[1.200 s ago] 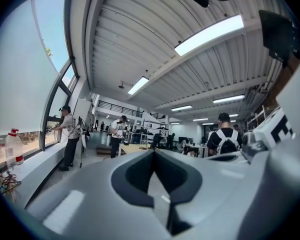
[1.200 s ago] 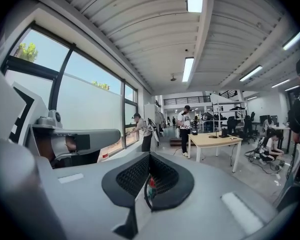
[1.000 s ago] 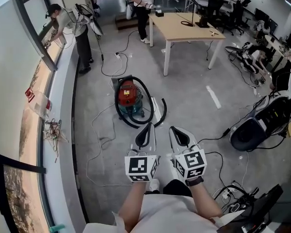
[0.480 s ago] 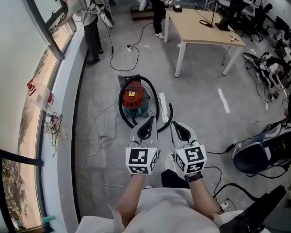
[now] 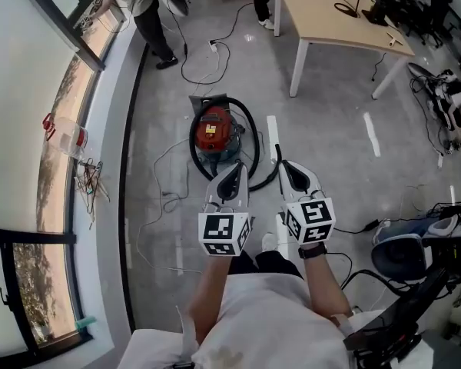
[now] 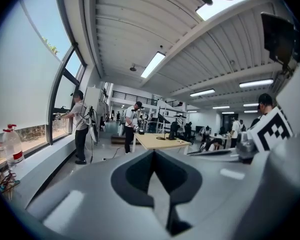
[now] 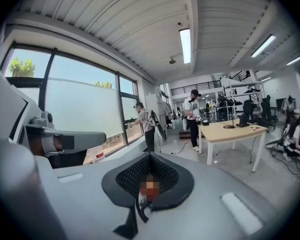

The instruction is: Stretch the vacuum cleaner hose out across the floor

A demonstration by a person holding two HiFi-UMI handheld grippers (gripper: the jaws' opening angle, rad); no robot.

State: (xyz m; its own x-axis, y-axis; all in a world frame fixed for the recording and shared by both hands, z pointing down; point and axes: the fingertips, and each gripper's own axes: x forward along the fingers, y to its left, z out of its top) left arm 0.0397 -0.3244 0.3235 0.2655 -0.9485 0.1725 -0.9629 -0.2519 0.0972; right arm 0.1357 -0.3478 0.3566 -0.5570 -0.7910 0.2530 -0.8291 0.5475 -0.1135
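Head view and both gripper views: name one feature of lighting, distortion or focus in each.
Left gripper view: fisheye with a black round border, the window washed out, the left gripper itself soft. Right gripper view: same border, window bright, table sharp. Head view: even light, faint shadows, the straight window frame bows.

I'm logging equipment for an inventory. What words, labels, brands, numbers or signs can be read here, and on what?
No text here can be read.
Vacuum: yellow label on its red top, too small to read.
Bottle: red label, too blurred to read.
Left gripper and right gripper: black-and-white square markers only, no words.
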